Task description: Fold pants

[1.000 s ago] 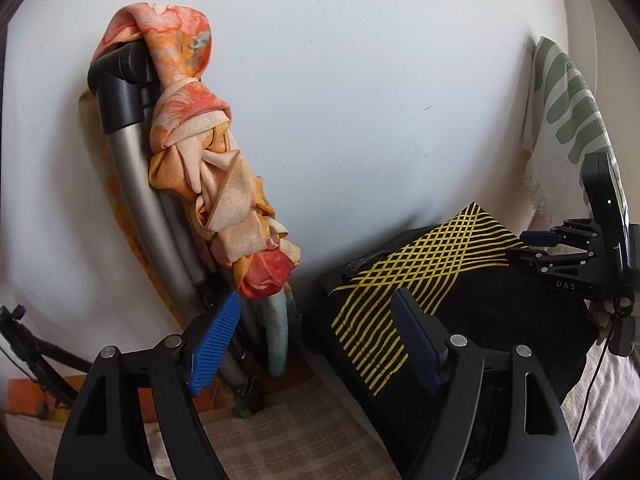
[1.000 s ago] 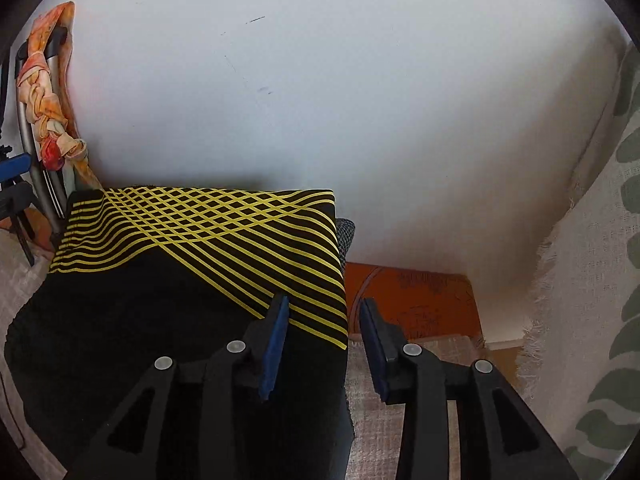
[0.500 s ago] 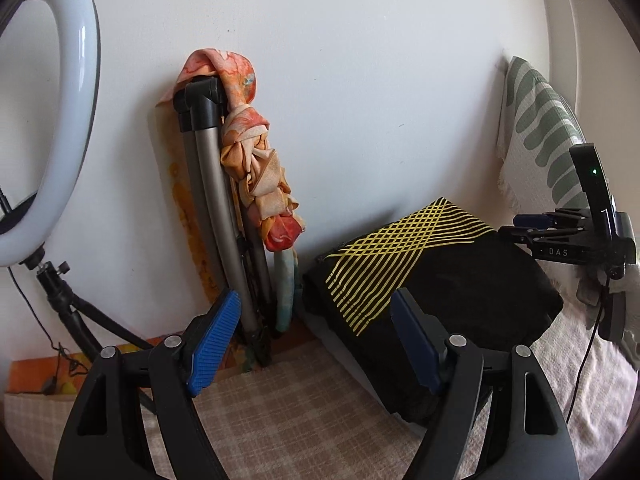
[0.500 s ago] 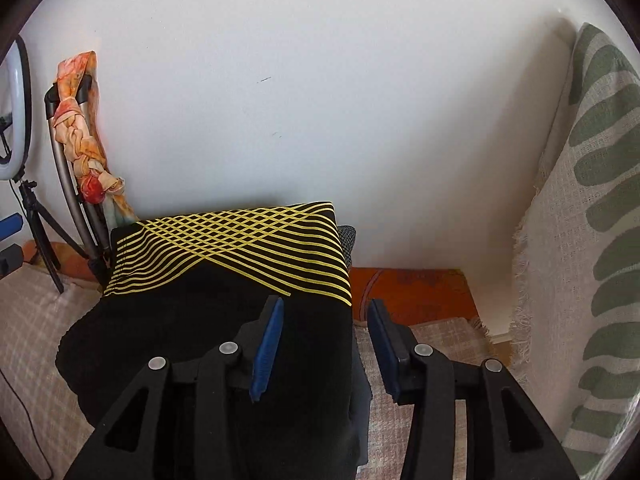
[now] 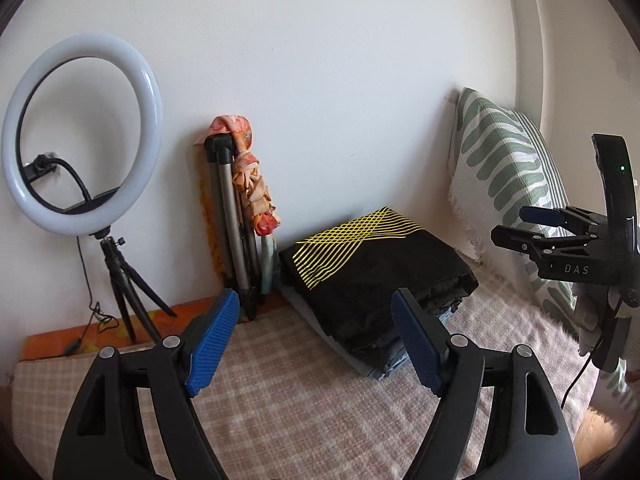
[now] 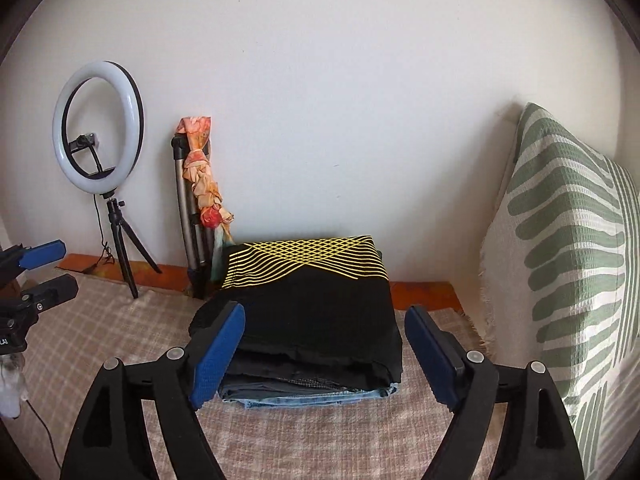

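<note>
Lying folded atop the stack, the black pants (image 6: 312, 304) were found directly ahead of the right gripper (image 6: 324, 352), the nearer; both grippers' fingers (image 5: 212, 336) were spread, empty.

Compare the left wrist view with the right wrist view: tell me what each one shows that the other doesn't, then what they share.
Only the left wrist view shows the right gripper from outside, its body marked DAS, near the green-patterned pillow. Only the right wrist view shows the left gripper at the frame's left edge and the stack's front edge, with denim layers under the black pants. Both show the folded black pants with yellow lines on top of the stack, the ring light on its tripod, the folded stand wrapped in orange cloth, the checked blanket, and open, empty grippers.
</note>
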### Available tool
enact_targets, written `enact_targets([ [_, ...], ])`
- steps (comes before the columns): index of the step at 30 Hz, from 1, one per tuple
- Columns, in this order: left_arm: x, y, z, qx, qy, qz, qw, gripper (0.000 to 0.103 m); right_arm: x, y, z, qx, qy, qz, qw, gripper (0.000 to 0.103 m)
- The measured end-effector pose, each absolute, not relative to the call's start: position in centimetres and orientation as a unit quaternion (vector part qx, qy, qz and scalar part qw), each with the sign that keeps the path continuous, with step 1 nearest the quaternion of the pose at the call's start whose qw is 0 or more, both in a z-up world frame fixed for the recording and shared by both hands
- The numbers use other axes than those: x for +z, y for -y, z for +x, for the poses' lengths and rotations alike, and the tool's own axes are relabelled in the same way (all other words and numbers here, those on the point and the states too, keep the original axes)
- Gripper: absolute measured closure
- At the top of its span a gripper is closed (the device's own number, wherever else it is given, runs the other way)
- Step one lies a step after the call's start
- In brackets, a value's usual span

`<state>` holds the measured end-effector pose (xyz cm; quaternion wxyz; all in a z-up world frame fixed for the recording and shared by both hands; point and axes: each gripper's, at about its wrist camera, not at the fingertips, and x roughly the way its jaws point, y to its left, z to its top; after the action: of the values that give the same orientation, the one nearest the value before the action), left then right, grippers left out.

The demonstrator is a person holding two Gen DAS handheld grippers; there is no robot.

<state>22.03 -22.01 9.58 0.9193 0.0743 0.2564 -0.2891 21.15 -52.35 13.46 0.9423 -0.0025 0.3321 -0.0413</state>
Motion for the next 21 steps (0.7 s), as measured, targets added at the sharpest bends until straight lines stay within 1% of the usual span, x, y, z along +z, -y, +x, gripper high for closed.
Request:
enact_targets([
  [8, 10.3, 18.4, 15.7, -0.29, -0.259, 0.056, 0.92, 0.022, 15.6, 47.1, 13.8, -0.045, -0.304, -0.009, 0.952, 0.007],
  [12, 10.3, 16.4, 13.0, -0.277, -0.254, 0.049, 0.926, 0.019, 16.0, 44.4, 11.1, -0.049, -0.291, -0.012, 0.955, 0.0],
  [21, 8.2, 13.1, 9.4, -0.222, -0.256, 0.05, 0.939, 0.018, 14.8, 39.8, 8.5, -0.031, -0.283, 0.011, 0.959, 0.0],
])
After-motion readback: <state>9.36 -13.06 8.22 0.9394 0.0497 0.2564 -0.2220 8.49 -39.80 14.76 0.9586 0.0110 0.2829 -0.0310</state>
